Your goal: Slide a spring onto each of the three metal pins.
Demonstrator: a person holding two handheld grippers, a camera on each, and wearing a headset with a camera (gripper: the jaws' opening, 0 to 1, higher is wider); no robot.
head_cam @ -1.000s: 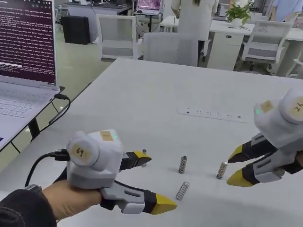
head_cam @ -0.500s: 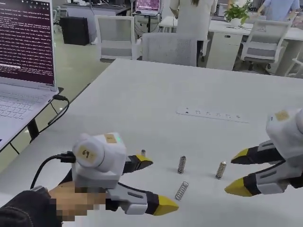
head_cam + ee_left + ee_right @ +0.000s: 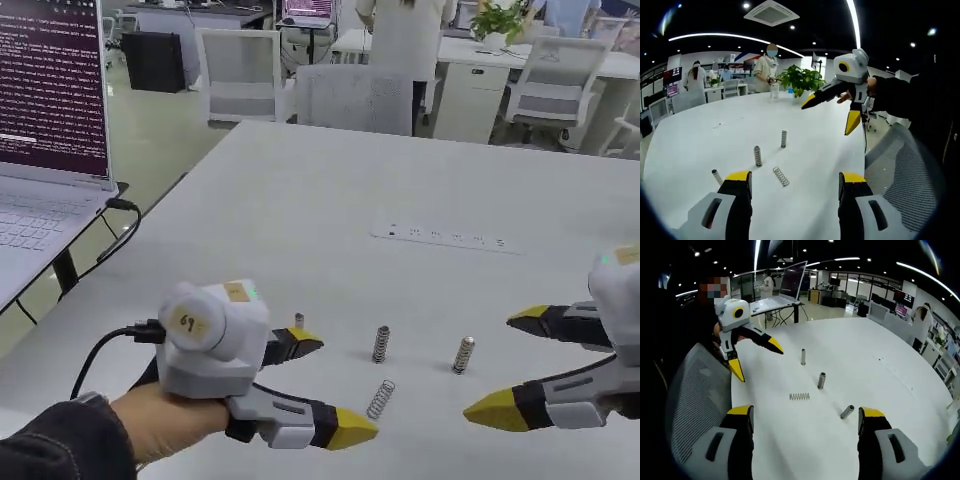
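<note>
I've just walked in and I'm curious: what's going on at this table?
A person works at a white table with the left hand-held gripper and the right hand-held gripper, both open and empty. Two springs stand upright, apparently already on pins. The leftmost pin is bare, and a third spring lies loose on the table between the two.

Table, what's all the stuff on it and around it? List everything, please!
table: one, white, centre.
bare pin: one, silver, standing leftmost.
upright springs: two, silver, right of it.
loose spring: one, silver, lying in front.
power strip: one, white, farther back.
laptop: one, silver, open, far left.
chairs: several, white and grey, behind table.
plant: one, green, back desk.
left gripper: one, white, yellow tips, open, lower left.
right gripper: one, same colours, open, lower right.
</note>
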